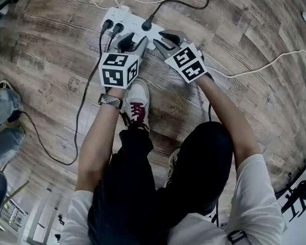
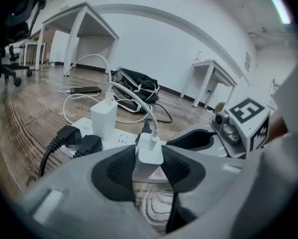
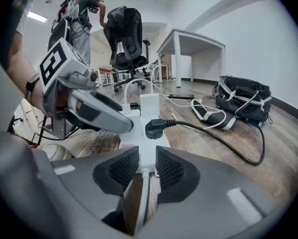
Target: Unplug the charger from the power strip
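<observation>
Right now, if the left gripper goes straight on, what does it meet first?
The charger; it sits clamped in the left gripper. Just past it, probably the power strip, though depth is unclear.

Your charger (image 2: 149, 153) is a small white block with a white cable rising from its top. It stands upright between the pads of your left gripper (image 2: 149, 172), at the near edge of the power strip (image 2: 120, 139). Whether its prongs sit in a socket can't be told. The strip is long and white and lies flat on the wood floor (image 1: 234, 45), its cable end pinched in your right gripper (image 3: 143, 169).
</observation>
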`<state>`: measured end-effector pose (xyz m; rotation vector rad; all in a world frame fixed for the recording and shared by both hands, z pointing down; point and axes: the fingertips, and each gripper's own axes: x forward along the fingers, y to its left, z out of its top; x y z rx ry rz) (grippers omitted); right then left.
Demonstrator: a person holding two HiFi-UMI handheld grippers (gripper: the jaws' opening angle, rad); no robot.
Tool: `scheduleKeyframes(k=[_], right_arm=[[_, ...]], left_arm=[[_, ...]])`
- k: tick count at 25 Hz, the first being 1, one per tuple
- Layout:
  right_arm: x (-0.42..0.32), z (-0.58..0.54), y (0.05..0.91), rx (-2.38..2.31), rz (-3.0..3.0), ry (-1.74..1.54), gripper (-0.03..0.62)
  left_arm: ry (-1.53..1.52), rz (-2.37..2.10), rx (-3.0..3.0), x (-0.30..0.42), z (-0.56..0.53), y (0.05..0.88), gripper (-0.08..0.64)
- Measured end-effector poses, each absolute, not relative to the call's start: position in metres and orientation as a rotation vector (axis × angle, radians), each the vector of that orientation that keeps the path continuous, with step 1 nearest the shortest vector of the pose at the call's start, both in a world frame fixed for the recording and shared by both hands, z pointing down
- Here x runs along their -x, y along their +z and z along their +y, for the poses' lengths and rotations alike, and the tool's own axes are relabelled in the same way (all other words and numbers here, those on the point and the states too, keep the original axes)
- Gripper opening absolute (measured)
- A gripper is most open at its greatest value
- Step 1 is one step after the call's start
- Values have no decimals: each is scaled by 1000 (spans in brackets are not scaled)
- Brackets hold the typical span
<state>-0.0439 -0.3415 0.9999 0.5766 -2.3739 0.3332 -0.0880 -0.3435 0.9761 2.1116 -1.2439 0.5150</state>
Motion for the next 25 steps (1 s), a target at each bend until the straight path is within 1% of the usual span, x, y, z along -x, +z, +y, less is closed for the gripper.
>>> scheduleKeyframes(k=[3,6,8,11,17,19,22,25], right_arm=[[47,-342,998,-574,-2383,337,107],[46,-342,998,-575,-2374,340,107],[47,-342,998,-576,-2372,340,107],[47,-342,997,-576,-2376,340,107],[46,-342,998,-581,-2384,341,107],[46,-342,998,-579,-2382,342,107],[46,-342,998,-570,-2373,340,107],[47,-341,998,-570,-2364,337,107]], left_arm=[[545,-1250,-2131,89,-343,975,158],[748,-1281,-2210,86,-342,975,143],[826,-1297,-2228,85,-342,975,140],[821,-1297,-2224,86,-342,974,140],[600,-1274,-2119,89,-343,974,150],[649,-1290,-2139,89,-343,974,148],[806,-1318,-2199,85,-342,973,140],[853,-1332,-2208,85,-342,973,140]])
